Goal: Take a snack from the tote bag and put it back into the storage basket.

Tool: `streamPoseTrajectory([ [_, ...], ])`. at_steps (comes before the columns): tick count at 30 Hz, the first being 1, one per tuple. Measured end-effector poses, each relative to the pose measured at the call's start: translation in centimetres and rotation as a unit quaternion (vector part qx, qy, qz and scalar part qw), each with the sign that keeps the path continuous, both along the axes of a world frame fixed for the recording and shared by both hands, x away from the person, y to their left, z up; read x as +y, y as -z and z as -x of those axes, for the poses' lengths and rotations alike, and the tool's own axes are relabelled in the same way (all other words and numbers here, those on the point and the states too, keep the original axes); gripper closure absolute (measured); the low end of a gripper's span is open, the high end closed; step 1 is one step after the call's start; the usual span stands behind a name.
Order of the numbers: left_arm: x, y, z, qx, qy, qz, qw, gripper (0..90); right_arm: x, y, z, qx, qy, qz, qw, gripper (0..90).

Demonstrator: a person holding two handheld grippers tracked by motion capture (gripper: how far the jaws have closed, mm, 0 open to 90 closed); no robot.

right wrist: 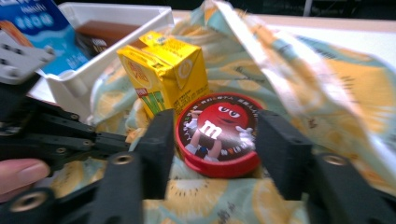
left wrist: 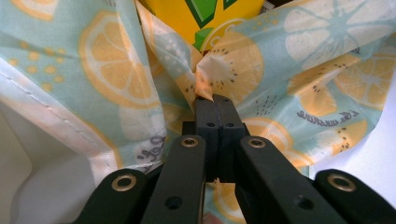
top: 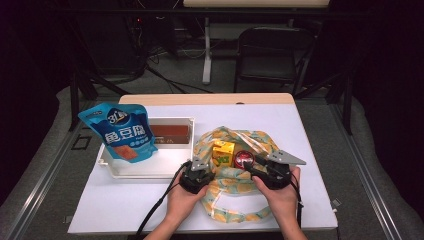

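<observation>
On the white tabletop (top: 150, 205), toward six o'clock in the high view, lies a fruit-print bag (top: 235, 197) with its mouth spread open. Inside it stand a yellow carton (top: 223, 152) and, just at its three o'clock, a red tin (top: 244, 159); in the right gripper view the carton (right wrist: 163, 74) sits at eleven o'clock of the tin (right wrist: 218, 135), the two touching or nearly so.

The left gripper (top: 196, 175) is at the bag's nine o'clock edge. In the left gripper view its jaws are pressed together on a pinched fold of the bag (left wrist: 219, 70), with the cloth bunched just above the tips of the left gripper (left wrist: 215, 100).

The right gripper (top: 256, 168) is at the bag's three o'clock side, pointing toward nine o'clock at the tin. In its own view the right gripper (right wrist: 215, 140) has its jaws spread to either side of the tin; the left one stands beside the rim, whether touching I cannot tell, and a gap shows at the right one, so they are not clamping it.

At ten o'clock of the bag is a white tray (top: 150, 170), with a blue pouch (top: 122, 131) leaning over its nine o'clock end and a brown box (top: 170, 132) inside along the twelve o'clock wall.
</observation>
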State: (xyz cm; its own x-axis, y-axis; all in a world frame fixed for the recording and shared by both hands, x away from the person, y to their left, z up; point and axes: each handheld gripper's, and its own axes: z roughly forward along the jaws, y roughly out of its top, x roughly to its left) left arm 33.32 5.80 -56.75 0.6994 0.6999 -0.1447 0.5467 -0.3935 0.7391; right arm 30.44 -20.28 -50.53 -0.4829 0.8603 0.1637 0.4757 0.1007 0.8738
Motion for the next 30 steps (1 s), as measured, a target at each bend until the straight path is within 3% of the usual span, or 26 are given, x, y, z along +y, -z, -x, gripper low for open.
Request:
streamPoseTrajectory([
  [1, 0.0, 0.0, 0.0, 0.0, 0.0, 0.0, 1.0, 90.0, 0.0, 0.0, 0.0, 0.0, 0.0, 0.0, 1.0, 44.9],
  [2, 0.0, 0.0, 0.0, 0.0, 0.001, 0.0, 1.0, 90.0, 0.6, 0.5, -0.7, 0.008, 0.004, 0.011, 0.9999, 35.7],
  [4, 0.0, 0.0, 0.0, 0.0, 0.002, -0.001, 1.0, 90.0, 0.8, 0.7, -0.8, 0.012, 0.007, 0.01, 0.9998, 31.6],
  [5, 0.1, 0.0, 0.0, 0.0, 0.003, -0.002, 1.0, 90.0, 1.2, 1.0, -1.2, 0.018, 0.027, 0.031, 0.999, 23.8],
  [7, 0.1, 0.0, 0.0, 0.0, 0.003, -0.002, 1.0, 90.0, 1.5, 1.3, -1.6, 0.023, 0.035, 0.038, 0.9984, 20.2],
  [11, 0.1, 0.0, 0.1, -0.003, 0.005, -0.004, 1.0, 90.0, 2.1, 2.1, -2.4, 0.034, 0.033, 0.053, 0.9975, 19.6],
  [16, 0.1, 0.0, 0.1, -0.002, 0.006, -0.004, 1.0, 90.0, 3.0, 3.0, -3.1, 0.033, 0.041, 0.067, 0.9963, 21.0],
  [21, 0.1, 0.0, 0.1, -0.002, 0.007, -0.003, 1.0, 90.0, 3.3, 3.8, -3.7, 0.046, 0.04, 0.071, 0.9956, 23.1],
  [24, 0.2, 0.0, 0.1, -0.001, 0.009, -0.002, 1.0, 90.0, 3.3, 3.6, -3.5, 0.036, 0.04, 0.076, 0.9956, 25.0],
  [30, 0.2, 0.0, 0.1, -0.001, 0.008, 0.003, 1.0, 90.0, 2.7, 2.5, -3.1, 0.034, 0.027, 0.057, 0.9974, 25.2],
])
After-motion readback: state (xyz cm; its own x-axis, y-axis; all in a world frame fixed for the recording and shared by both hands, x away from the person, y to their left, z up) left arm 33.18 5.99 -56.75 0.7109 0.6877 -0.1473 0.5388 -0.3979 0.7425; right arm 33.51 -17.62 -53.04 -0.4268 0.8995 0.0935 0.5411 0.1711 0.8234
